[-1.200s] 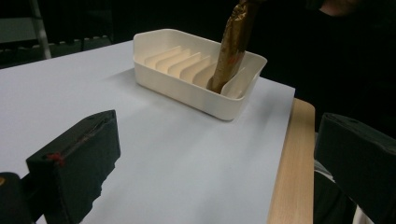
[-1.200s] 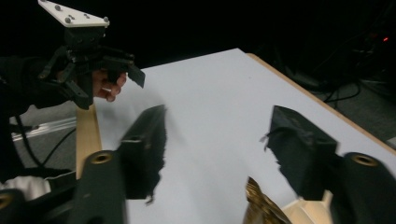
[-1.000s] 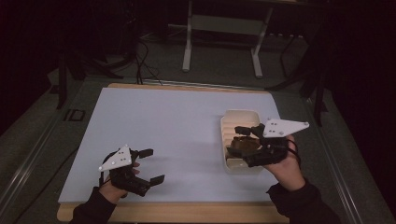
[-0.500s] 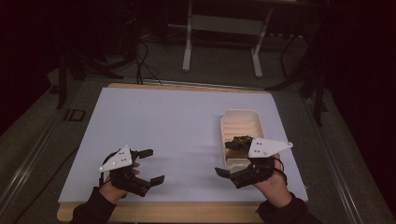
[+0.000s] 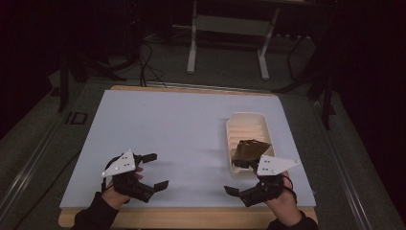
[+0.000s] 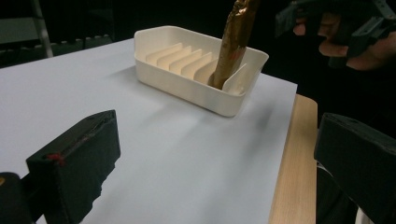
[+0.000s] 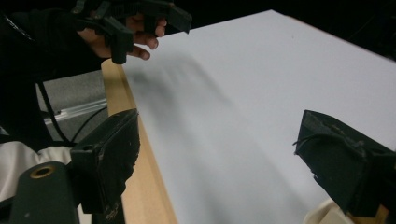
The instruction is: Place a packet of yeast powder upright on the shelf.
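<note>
Brown packet (image 5: 249,150) just beyond right claw (image 5: 239,178)

Your left gripper (image 5: 154,170) sits low by your side of table, jaws wide apart, nothing between them, pointing toward your right. Left hand (image 5: 117,191) wrapped round its body, sleeve coming in from bottom edge. Your right gripper (image 5: 239,177) down low too, jaws just opened wide, empty, pointing left across toward other one. Right hand (image 5: 282,201) gripping from behind
</note>
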The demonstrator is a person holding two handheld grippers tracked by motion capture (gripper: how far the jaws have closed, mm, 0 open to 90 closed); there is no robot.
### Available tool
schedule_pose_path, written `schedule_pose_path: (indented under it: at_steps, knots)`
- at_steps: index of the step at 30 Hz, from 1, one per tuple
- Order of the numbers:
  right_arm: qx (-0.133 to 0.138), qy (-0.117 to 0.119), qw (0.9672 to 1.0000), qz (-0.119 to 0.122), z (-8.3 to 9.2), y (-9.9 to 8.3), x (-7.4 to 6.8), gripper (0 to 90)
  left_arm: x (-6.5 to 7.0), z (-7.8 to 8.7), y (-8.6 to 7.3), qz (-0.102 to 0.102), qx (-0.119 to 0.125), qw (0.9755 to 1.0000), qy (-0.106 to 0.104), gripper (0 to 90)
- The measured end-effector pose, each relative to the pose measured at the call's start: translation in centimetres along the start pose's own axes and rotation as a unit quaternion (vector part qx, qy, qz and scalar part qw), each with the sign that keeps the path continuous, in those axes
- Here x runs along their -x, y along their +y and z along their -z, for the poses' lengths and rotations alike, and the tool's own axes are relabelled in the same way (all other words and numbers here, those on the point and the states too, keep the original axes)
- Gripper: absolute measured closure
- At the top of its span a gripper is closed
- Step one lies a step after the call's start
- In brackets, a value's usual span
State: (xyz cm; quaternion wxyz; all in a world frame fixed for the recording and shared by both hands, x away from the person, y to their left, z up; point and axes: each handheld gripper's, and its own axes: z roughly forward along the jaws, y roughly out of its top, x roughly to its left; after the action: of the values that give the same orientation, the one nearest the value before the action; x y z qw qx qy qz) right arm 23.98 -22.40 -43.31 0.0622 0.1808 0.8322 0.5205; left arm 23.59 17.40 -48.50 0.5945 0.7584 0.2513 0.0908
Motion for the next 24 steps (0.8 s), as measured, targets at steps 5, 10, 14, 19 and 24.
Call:
schedule_pose_path:
  at_steps: [5, 10, 14, 19, 24]
  knots:
    - [-0.017, 0.010, 0.9997, -0.011, -0.1, -1.5, 0.0, 13.8, 0.0, -0.1, -0.1, -0.005, -0.006, 1.0000, 0.001, 0.8]
    - [-0.026, 0.008, 0.9996, -0.010, -0.3, -2.8, -0.3, 13.9, 0.1, -0.2, -0.2, -0.009, -0.007, 0.9999, 0.003, 0.8]
    - [-0.039, 0.013, 0.9991, -0.013, -0.5, -3.3, -0.5, 13.9, 0.2, -0.2, -0.3, -0.010, -0.009, 0.9999, 0.004, 0.8]
    - [-0.043, 0.009, 0.9989, -0.013, -0.4, -3.8, -0.6, 13.9, 0.2, -0.6, -0.7, -0.013, -0.019, 0.9997, 0.000, 0.9]
    - [-0.058, 0.018, 0.9981, -0.012, -0.5, -4.9, -0.5, 14.3, 0.3, -0.9, -0.7, -0.018, -0.024, 0.9995, -0.003, 0.8]
